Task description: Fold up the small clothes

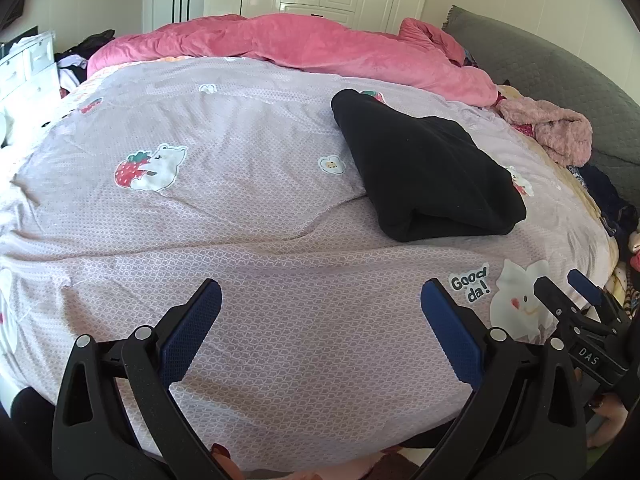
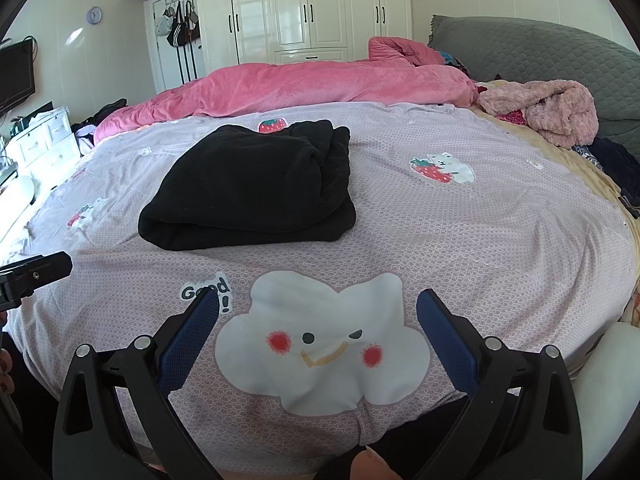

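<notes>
Left gripper point(image 1: 320, 308) and right gripper point(image 2: 318, 312) both released, nothing held, over the bed's near edge, black garment point(image 2: 248, 194) lay folded mid-bedspread point(image 2: 460, 232), bare cover all round it, pink duvet point(image 2: 320, 84) behind, fluffy pink garment point(image 2: 552, 114) near the headboard point(image 2: 540, 44).

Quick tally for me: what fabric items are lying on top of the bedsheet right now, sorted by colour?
Black: 1, the folded black garment
Bright pink: 1, the pink duvet bunched along the far side
Pale pink: 1, the fuzzy pink garment near the grey headboard
Dark items at the right edge: too unclear to count
Total: 3
</notes>
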The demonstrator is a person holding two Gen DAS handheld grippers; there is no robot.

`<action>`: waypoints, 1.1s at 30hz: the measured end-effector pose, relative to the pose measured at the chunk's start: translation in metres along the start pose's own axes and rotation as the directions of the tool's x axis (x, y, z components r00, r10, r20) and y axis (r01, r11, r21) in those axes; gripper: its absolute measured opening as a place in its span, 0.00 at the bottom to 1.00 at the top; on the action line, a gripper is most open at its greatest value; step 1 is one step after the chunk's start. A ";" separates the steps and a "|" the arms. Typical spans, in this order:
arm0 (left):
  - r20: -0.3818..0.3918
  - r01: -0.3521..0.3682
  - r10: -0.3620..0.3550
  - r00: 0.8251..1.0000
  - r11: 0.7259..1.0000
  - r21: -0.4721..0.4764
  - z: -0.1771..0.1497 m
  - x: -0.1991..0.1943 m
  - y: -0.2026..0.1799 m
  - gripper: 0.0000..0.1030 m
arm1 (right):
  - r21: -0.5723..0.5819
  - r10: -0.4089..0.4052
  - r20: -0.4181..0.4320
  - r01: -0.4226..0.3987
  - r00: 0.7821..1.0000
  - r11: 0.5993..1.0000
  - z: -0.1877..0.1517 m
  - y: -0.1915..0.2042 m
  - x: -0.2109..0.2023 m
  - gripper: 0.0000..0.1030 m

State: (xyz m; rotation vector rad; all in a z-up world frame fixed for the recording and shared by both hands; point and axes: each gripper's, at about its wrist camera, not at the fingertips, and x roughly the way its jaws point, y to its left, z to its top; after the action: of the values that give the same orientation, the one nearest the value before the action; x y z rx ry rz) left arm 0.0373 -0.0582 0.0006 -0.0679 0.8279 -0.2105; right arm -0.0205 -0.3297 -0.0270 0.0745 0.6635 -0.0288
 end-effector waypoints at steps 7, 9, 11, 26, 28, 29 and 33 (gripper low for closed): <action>0.003 -0.013 0.013 1.000 1.000 0.023 0.000 -0.001 -0.003 0.91 | 0.007 -0.007 -0.001 0.007 1.000 1.000 0.000 -0.002 -0.001 0.96; 0.003 -0.015 0.015 1.000 0.999 0.031 0.000 -0.001 -0.004 0.91 | 0.011 -0.010 -0.001 0.010 1.000 1.000 0.000 -0.003 -0.001 0.96; 0.005 -0.015 0.015 1.000 0.999 0.037 0.000 -0.001 -0.004 0.91 | 0.016 -0.016 -0.001 0.016 1.000 1.000 0.000 -0.004 -0.002 0.96; 0.032 -0.119 0.121 0.992 0.992 -0.051 0.015 -0.007 0.074 0.91 | 0.316 -0.360 0.021 0.335 0.933 0.888 0.000 -0.135 -0.053 0.96; 0.041 -0.180 0.186 0.982 0.976 -0.125 0.026 -0.010 0.115 0.91 | 0.378 -0.482 -0.029 0.456 0.875 0.806 -0.014 -0.184 -0.067 0.96; 0.036 -0.216 0.224 0.974 0.964 -0.156 0.032 -0.010 0.135 0.91 | 0.402 -0.532 -0.056 0.507 0.845 0.762 -0.022 -0.206 -0.073 0.96; -0.026 -0.419 0.426 0.904 0.875 -0.244 0.055 -0.009 0.236 0.91 | 0.465 -0.690 -0.231 0.701 0.686 0.541 -0.066 -0.298 -0.096 0.96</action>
State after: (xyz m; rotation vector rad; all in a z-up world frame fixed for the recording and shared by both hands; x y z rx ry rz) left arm 0.1091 0.1728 0.0111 -0.1183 0.8173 0.3088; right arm -0.1513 -0.6214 -0.0379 0.3375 0.6536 -1.0127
